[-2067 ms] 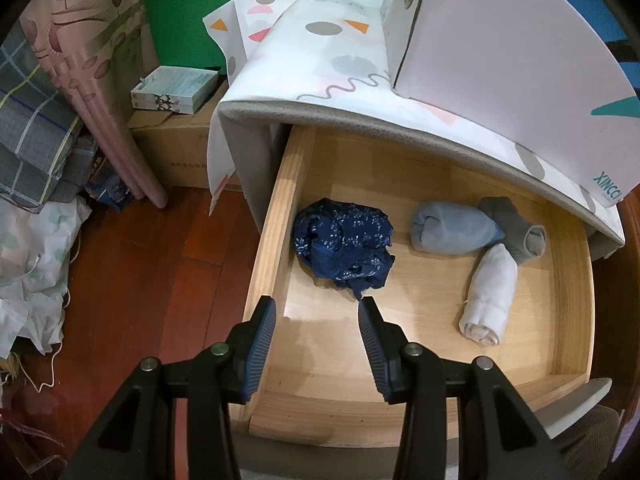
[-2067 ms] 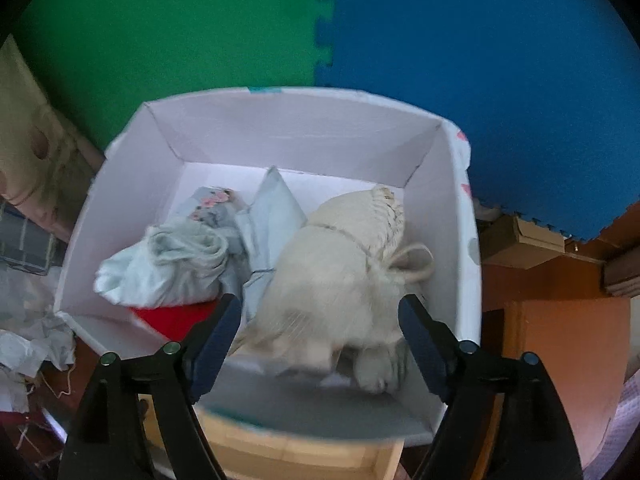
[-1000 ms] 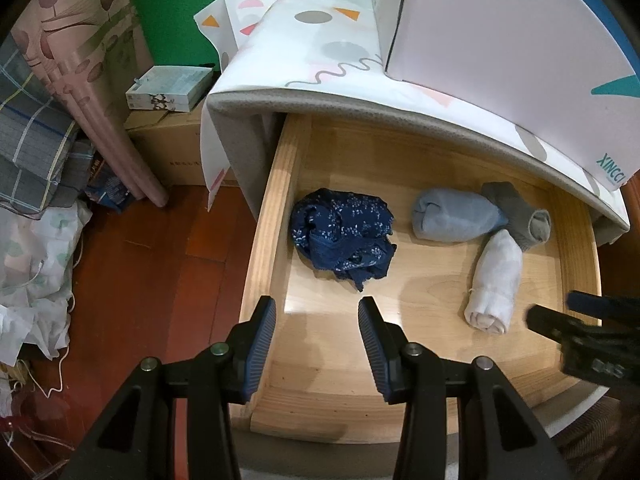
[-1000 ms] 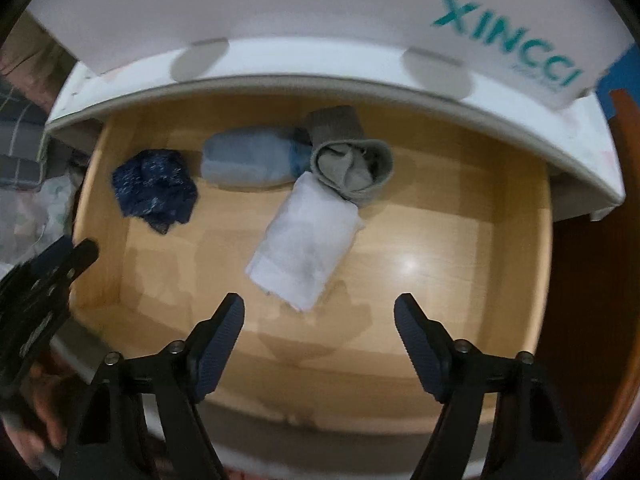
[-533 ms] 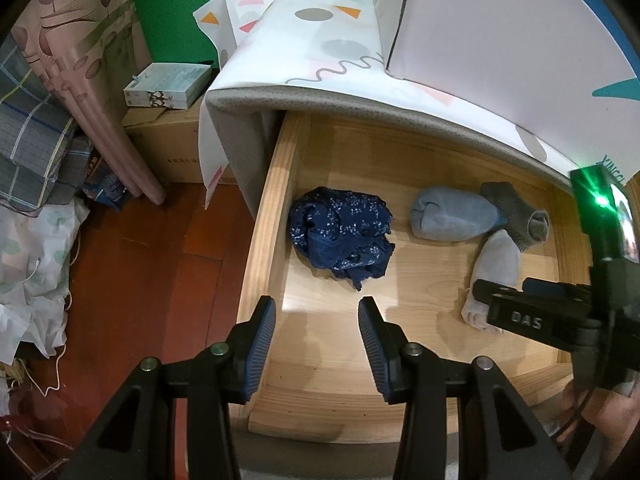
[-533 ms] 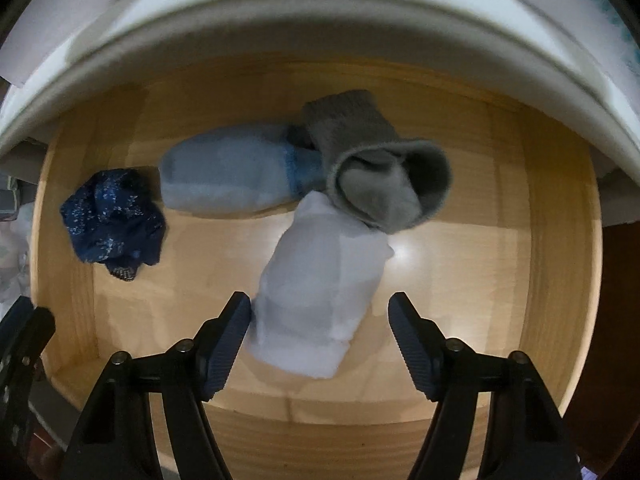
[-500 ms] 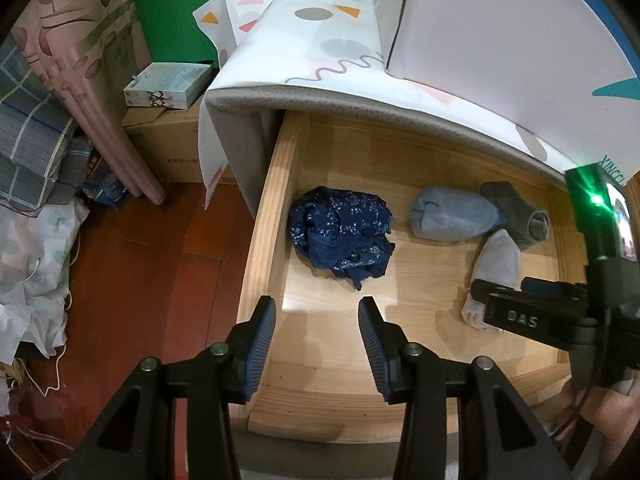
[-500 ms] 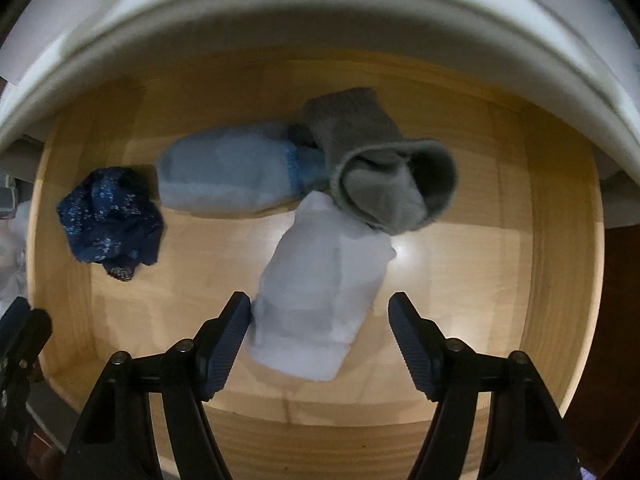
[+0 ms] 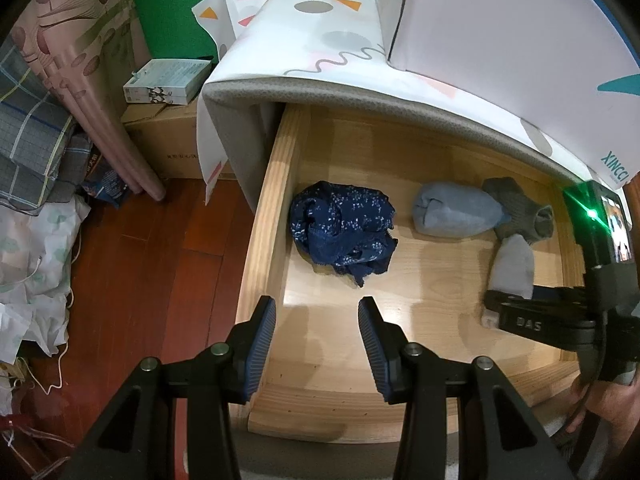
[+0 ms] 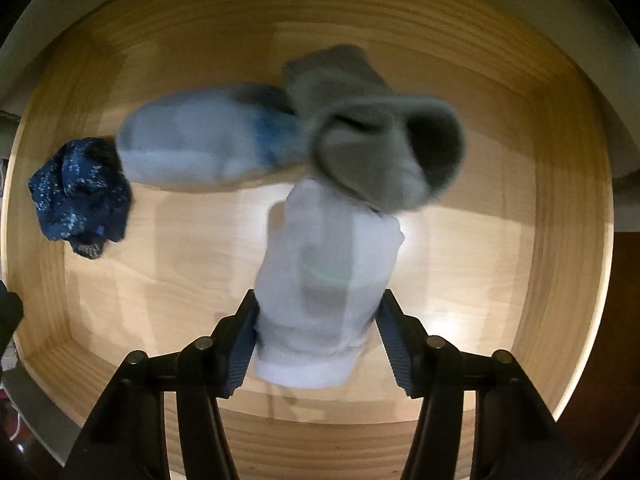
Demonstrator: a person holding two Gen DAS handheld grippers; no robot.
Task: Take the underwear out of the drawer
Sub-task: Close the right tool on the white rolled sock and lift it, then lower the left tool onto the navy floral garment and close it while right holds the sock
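Observation:
The wooden drawer [image 9: 260, 240] stands pulled out. Inside lie crumpled navy patterned underwear [image 9: 340, 228] at the left, a light-blue roll [image 9: 456, 210], a grey sock roll [image 9: 520, 208] and a white roll [image 9: 514, 264]. My left gripper [image 9: 316, 308] hovers open and empty over the drawer's front left, short of the navy piece. In the right wrist view my right gripper [image 10: 316, 320] points down into the drawer [image 10: 560, 240]. Its jaws are closing, and both pads touch the sides of the white roll [image 10: 328, 264]. The grey sock [image 10: 380, 140], blue roll [image 10: 192, 144] and navy underwear [image 10: 80, 196] lie beyond.
A white storage box [image 9: 500, 20] sits on the patterned cover [image 9: 320, 40] above the drawer. To the left, on the wooden floor [image 9: 140, 260], are a cardboard box [image 9: 168, 148], a pink curtain [image 9: 80, 80] and piled fabric [image 9: 24, 240]. A hand [image 9: 612, 404] holds the right gripper.
My right gripper came from above the storage box down into the drawer, and its jaws narrowed around the white roll. The left gripper stayed where it was.

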